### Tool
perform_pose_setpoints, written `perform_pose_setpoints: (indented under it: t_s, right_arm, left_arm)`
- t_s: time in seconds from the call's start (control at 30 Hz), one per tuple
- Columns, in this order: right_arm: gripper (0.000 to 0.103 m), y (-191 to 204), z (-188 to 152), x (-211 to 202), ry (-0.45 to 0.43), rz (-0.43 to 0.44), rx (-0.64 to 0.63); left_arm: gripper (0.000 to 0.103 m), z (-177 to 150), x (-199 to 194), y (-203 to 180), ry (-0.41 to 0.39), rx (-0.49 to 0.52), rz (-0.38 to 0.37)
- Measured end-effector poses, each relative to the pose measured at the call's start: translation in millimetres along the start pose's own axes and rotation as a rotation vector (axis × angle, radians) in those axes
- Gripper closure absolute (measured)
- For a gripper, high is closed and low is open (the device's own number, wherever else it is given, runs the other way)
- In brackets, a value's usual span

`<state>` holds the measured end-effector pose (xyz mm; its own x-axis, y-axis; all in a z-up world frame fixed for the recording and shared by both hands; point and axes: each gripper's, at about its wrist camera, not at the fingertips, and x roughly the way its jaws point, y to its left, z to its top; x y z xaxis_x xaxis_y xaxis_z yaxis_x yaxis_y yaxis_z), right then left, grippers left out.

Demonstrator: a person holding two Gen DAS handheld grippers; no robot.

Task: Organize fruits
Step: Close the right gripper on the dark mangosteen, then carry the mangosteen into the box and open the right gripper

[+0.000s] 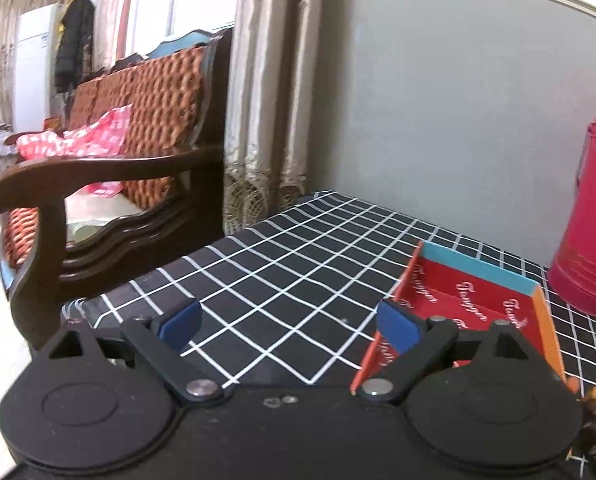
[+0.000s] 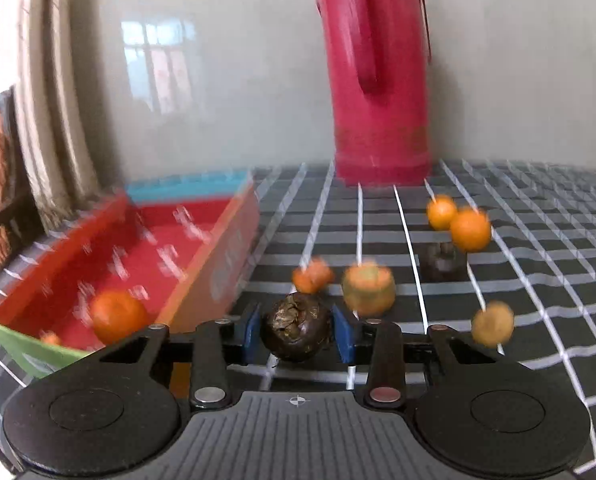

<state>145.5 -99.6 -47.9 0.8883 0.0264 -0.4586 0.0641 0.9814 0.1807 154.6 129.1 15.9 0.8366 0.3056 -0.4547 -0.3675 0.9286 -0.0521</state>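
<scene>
My right gripper (image 2: 297, 333) is shut on a dark brown mangosteen (image 2: 296, 330), held just above the checked cloth to the right of the red box (image 2: 218, 236). One orange (image 2: 117, 316) lies inside the box. Several oranges lie loose on the cloth, among them a pair (image 2: 460, 222) at the back, one small orange (image 2: 312, 277), a yellowish one (image 2: 368, 288) and another (image 2: 493, 323) at the right. A second mangosteen (image 2: 442, 262) sits by the pair. My left gripper (image 1: 288, 322) is open and empty, left of the red box (image 1: 474, 300).
A tall pink thermos (image 2: 378, 76) stands at the back by the wall, also in the left wrist view (image 1: 590, 216). The black checked tablecloth (image 1: 282, 264) ends at the left, beside a wooden sofa (image 1: 110, 184) and curtains (image 1: 270, 92).
</scene>
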Motion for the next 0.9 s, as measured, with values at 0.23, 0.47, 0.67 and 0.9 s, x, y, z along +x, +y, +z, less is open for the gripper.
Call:
perform_pose_setpoints:
  t_s: [0.23, 0.47, 0.67, 0.9]
  right_arm:
    - [0.064, 18.1, 8.8, -20.0, -0.127, 0.175, -0.03]
    - [0.064, 53.1, 2.2, -8.3, -0.086, 0.24, -0.153]
    - [0.064, 69.4, -7.1, -3.6, -0.076, 0.222, -0.204]
    - [0.062, 57.7, -3.3, -10.1, -0.094, 0.209, -0.16]
  left_arm:
    - [0.015, 3.2, 6.4, 20.8, 0.011, -0.08, 0.138]
    - [0.014, 4.2, 12.9, 39.9, 0.04, -0.124, 0.212]
    - [0.014, 5.8, 12.7, 47.2, 0.04, -0.135, 0.232]
    - [0.013, 5.8, 12.2, 42.1, 0.035, -0.124, 0.23]
